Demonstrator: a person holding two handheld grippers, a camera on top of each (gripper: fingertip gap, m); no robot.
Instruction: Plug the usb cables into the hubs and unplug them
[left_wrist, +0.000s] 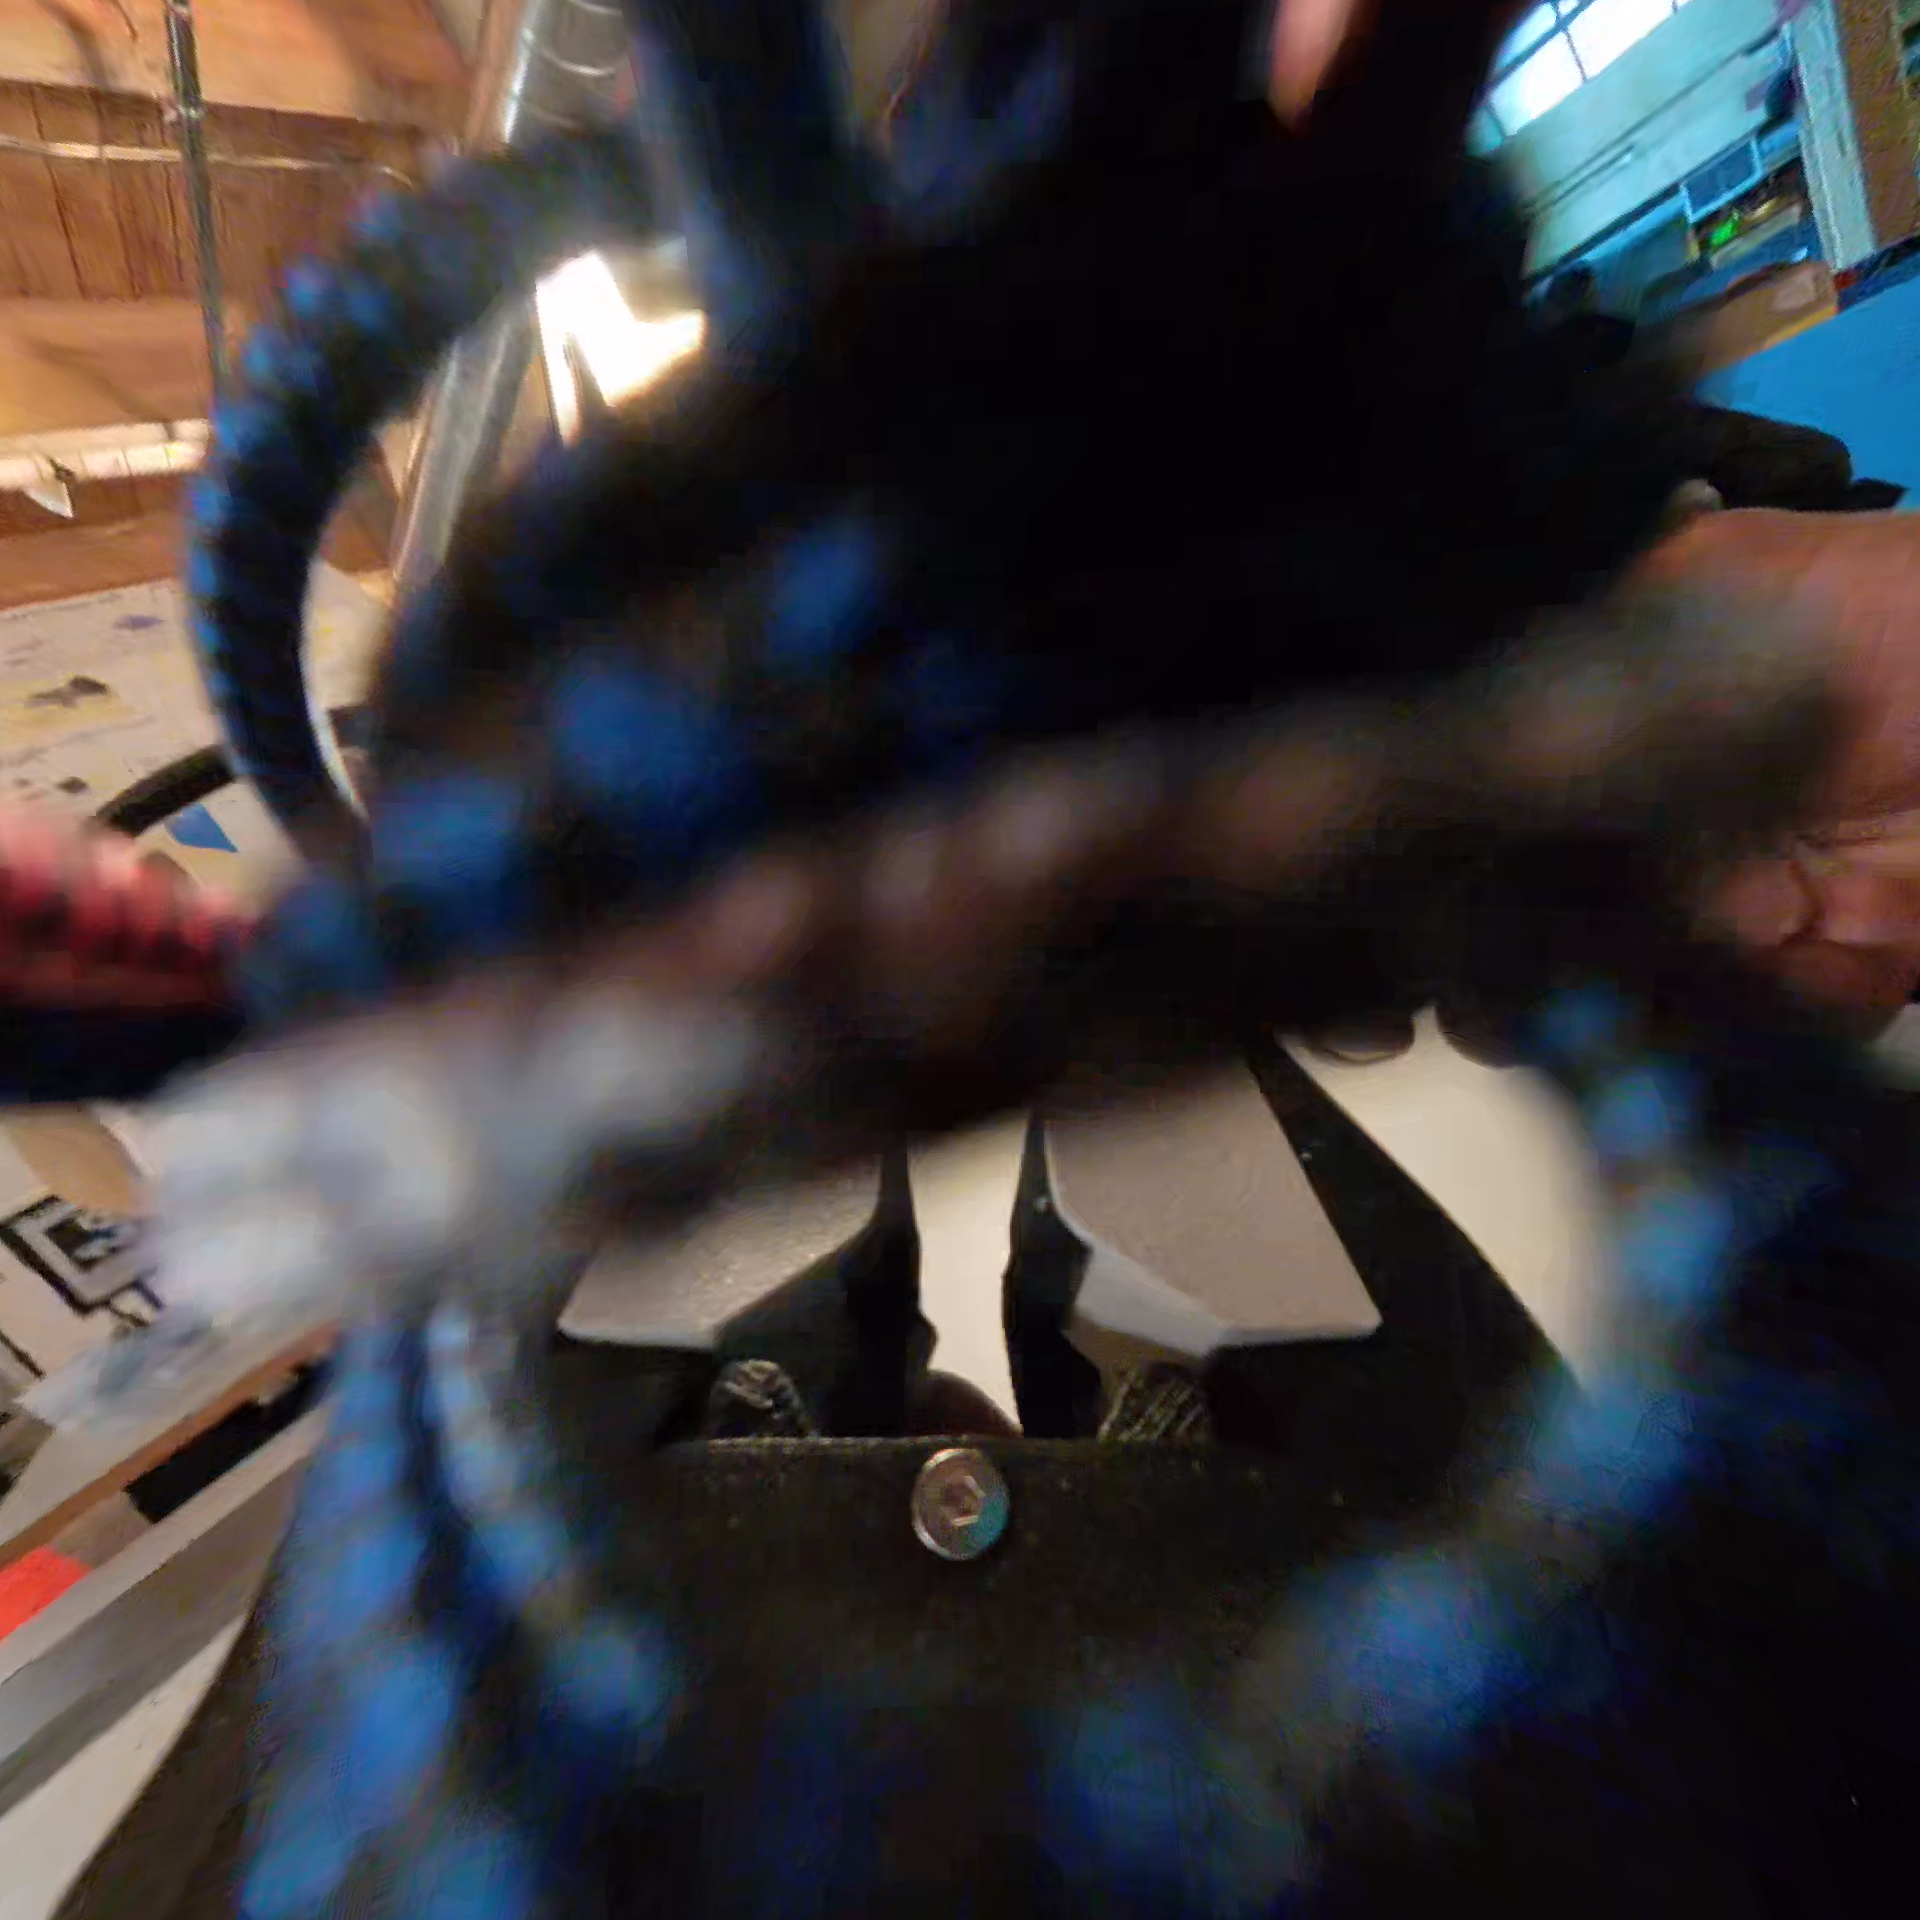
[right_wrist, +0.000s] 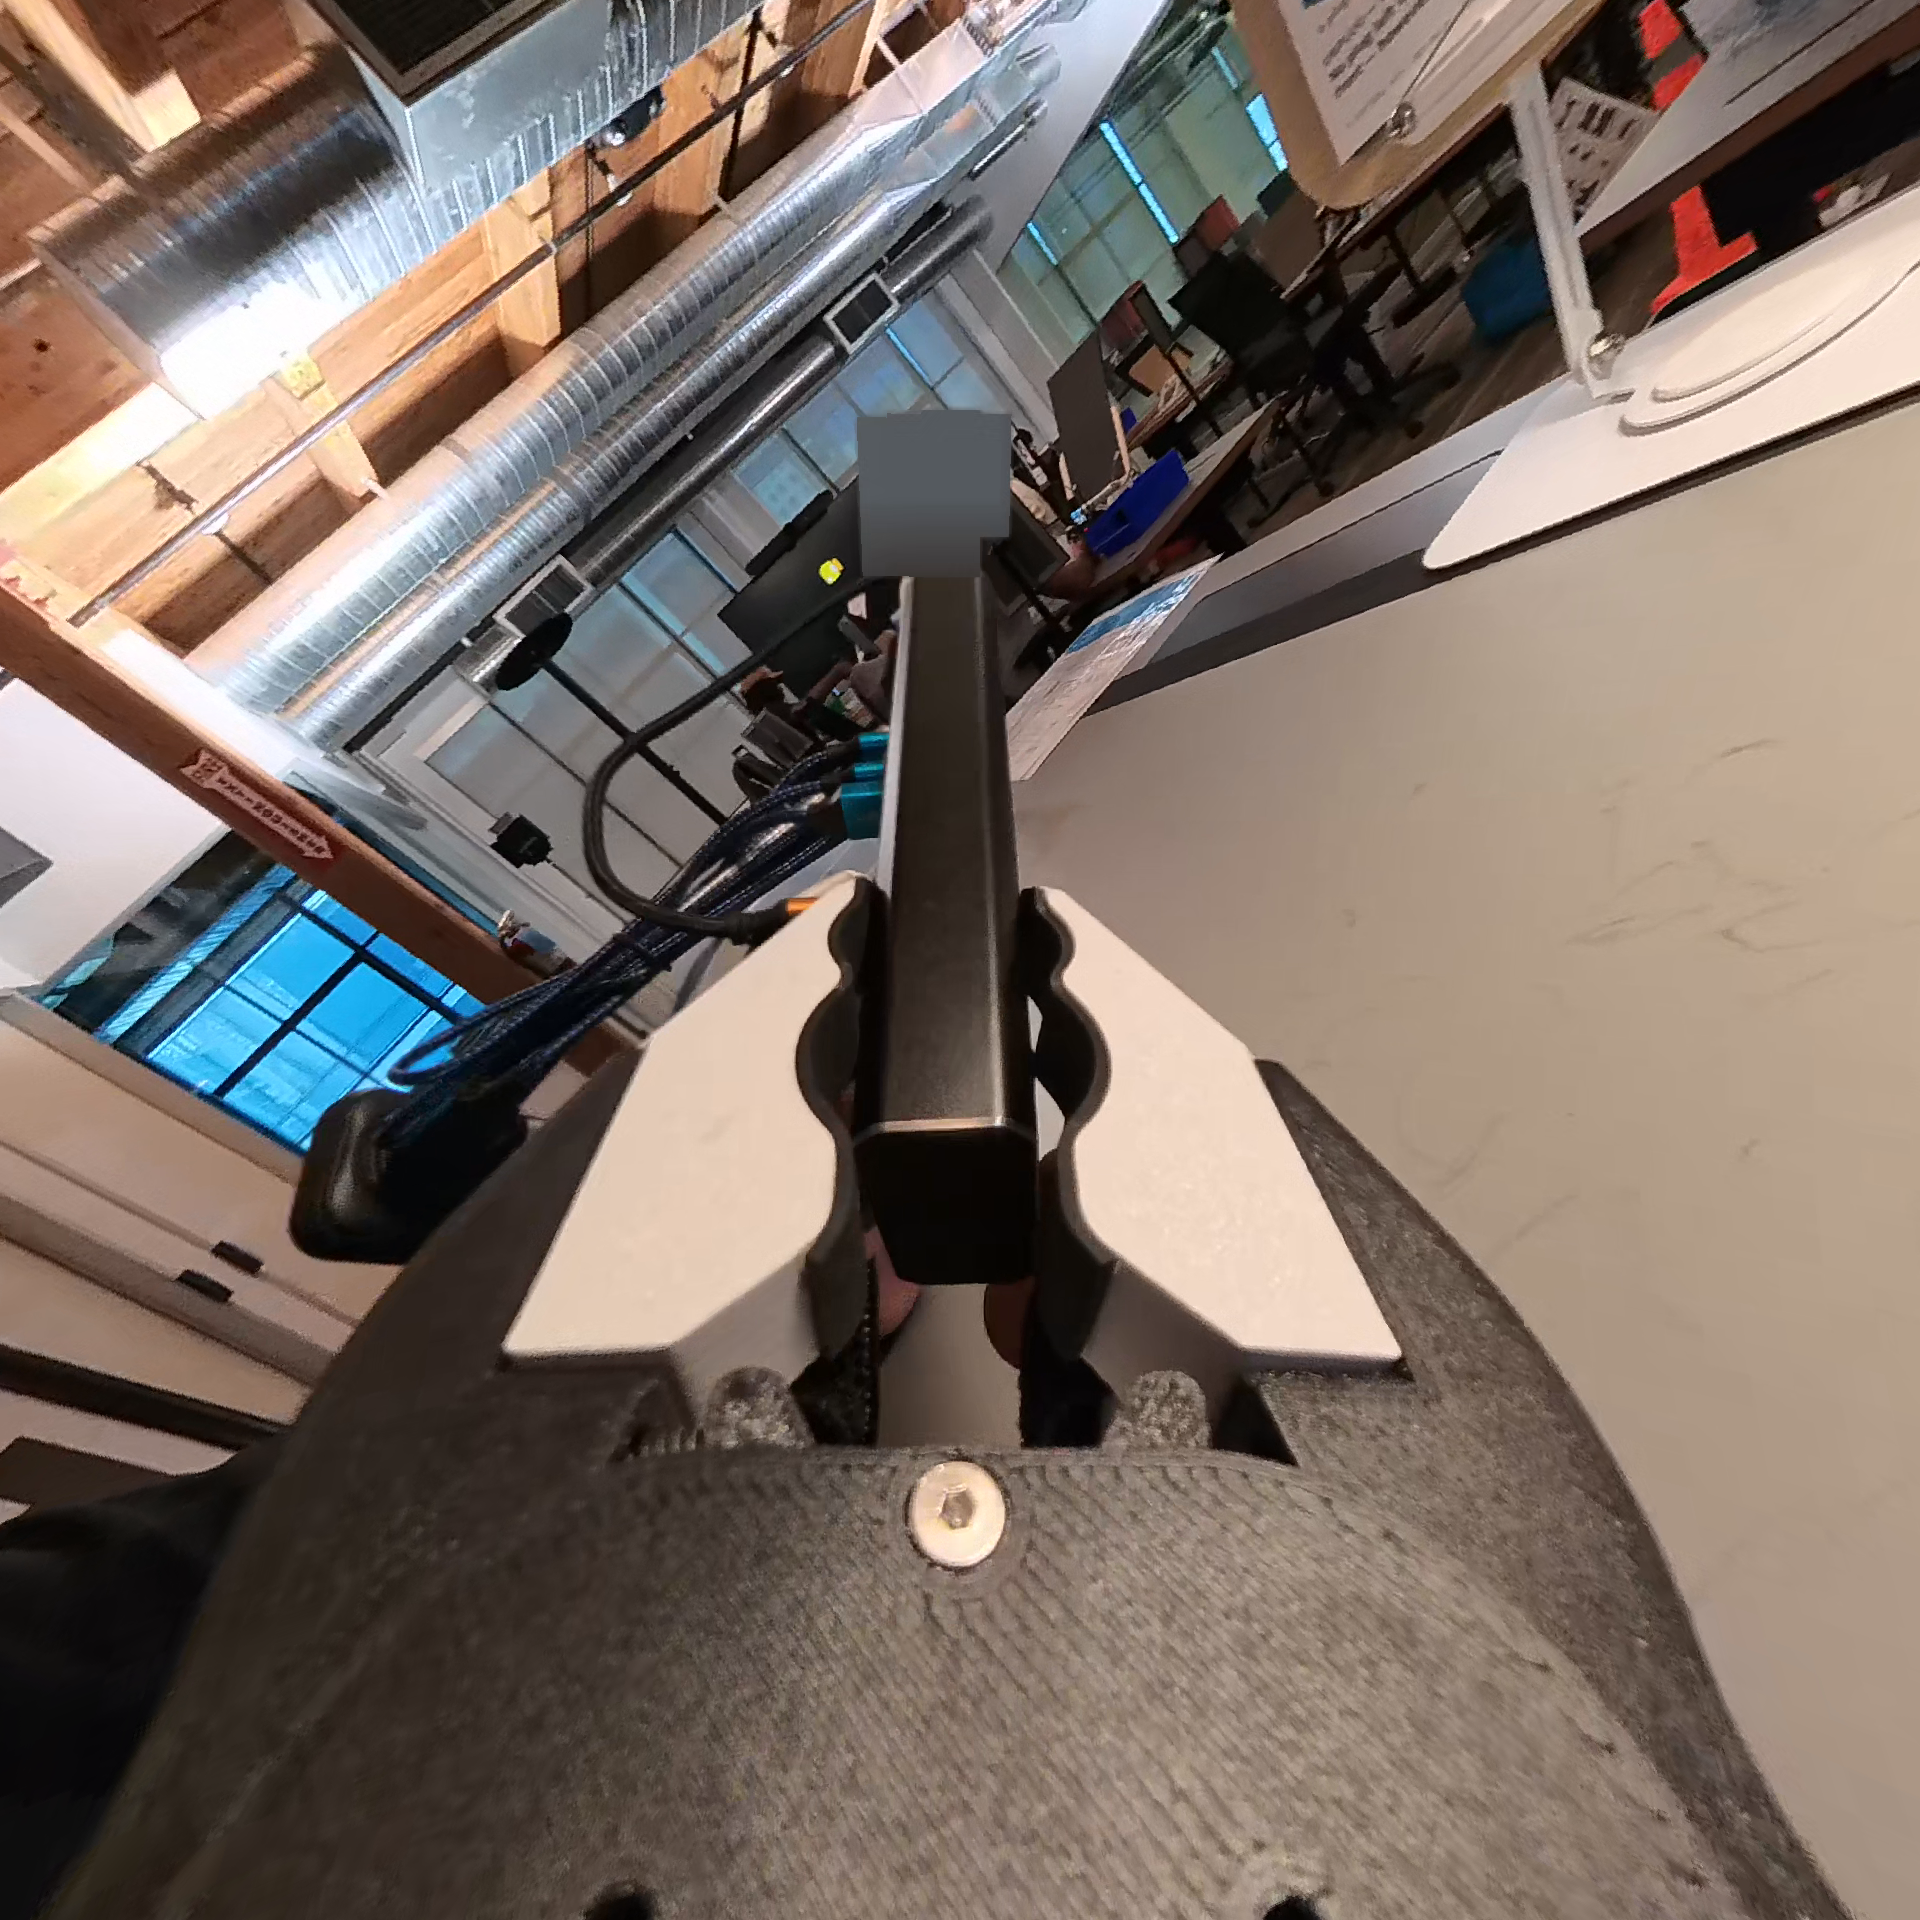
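Hub (right_wrist: 951, 935): long, slim, glossy black

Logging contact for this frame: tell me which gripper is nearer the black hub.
Right. The right gripper has its jaws clamped on the black hub. The left gripper is buried behind blurred blue braided cables, and no hub shows in its view.

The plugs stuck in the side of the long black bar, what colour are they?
Teal-blue plugs on the hub, clearest in the right wrist view.

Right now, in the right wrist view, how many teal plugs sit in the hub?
3 teal plugs on the hub's left side: nearest, middle, farthest. Others may be hidden.
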